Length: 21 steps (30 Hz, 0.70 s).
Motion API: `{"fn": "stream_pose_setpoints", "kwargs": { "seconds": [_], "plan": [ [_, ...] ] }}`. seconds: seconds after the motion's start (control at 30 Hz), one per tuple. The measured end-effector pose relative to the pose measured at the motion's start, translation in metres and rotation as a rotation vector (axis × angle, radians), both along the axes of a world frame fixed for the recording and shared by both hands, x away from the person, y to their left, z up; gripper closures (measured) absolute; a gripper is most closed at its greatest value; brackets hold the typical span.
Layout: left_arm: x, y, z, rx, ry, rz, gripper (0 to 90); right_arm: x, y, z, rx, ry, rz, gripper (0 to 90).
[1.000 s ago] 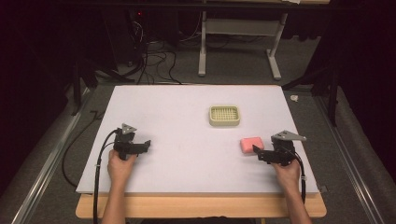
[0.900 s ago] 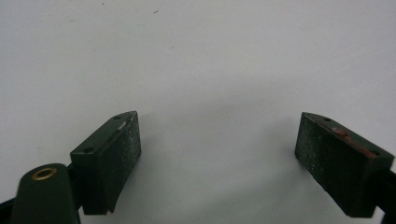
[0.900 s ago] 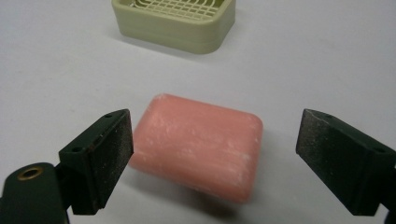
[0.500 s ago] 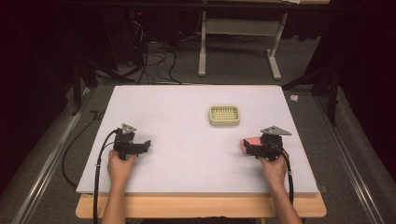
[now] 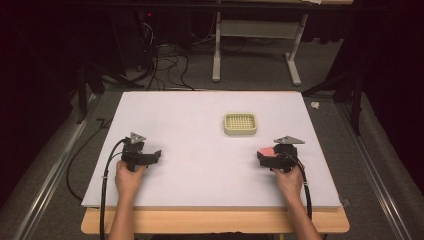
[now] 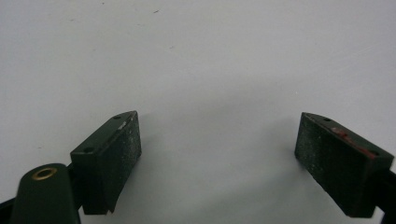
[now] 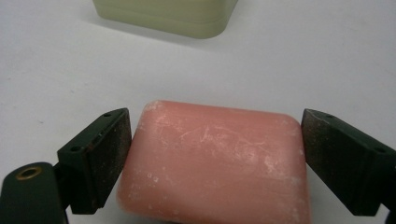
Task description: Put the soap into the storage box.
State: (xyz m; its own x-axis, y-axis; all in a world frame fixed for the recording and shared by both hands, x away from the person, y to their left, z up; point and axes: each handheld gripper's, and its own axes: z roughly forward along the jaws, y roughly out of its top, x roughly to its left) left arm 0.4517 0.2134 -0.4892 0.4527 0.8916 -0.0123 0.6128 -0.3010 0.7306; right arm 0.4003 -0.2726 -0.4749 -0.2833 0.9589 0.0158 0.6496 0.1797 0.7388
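Your right gripper (image 5: 264,156) sits near the table's (image 5: 200,180) right edge, at about 4 o'clock from the table's middle, and the pink soap bar (image 7: 215,163) lies flat on the white surface right between its jaws. In the right gripper view the jaws are wide, one on each short end of the bar; the left one looks just touching or a hair off, the right one stands just clear, and you cannot tell for sure whether either presses. From above, only a pink corner of the soap (image 5: 266,150) shows past the gripper body.

Your left gripper (image 5: 156,156) rests near the left side, at about 8 o'clock from the middle, well apart from the soap. Its jaws are spread wide over bare white table (image 6: 196,70), nothing between them.

The pale yellow-green soap dish (image 5: 240,123) sits at about 1 o'clock from the table's middle and at roughly 11 o'clock from your right gripper, apart from the bar. Its slotted grid top is bare. In the right gripper view its near wall (image 7: 163,16) shows beyond the soap
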Motion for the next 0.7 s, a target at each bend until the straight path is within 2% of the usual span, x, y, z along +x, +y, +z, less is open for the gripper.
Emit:
{"fn": "stream_pose_setpoints", "kwargs": {
  "seconds": [0.17,0.43,0.53,0.7],
  "plan": [
    [0.0,0.0,0.0,0.0,0.0,0.0,15.0,0.0025,0.0015,-0.0071,-0.019,0.034,0.013,12.3],
    [0.0,0.0001,-0.0001,-0.001,-0.001,0.0,15.0,0.0038,0.0011,-0.008,-0.013,0.044,0.023,12.9],
    [0.0,0.0,-0.0001,-0.001,-0.001,0.0,15.0,0.0037,0.0039,-0.0083,-0.043,0.046,0.027,12.8],
    [0.0001,0.0001,-0.0001,-0.001,-0.001,0.0,14.9,0.0038,0.0042,-0.0082,-0.043,0.045,0.035,13.4]
  ]
}}
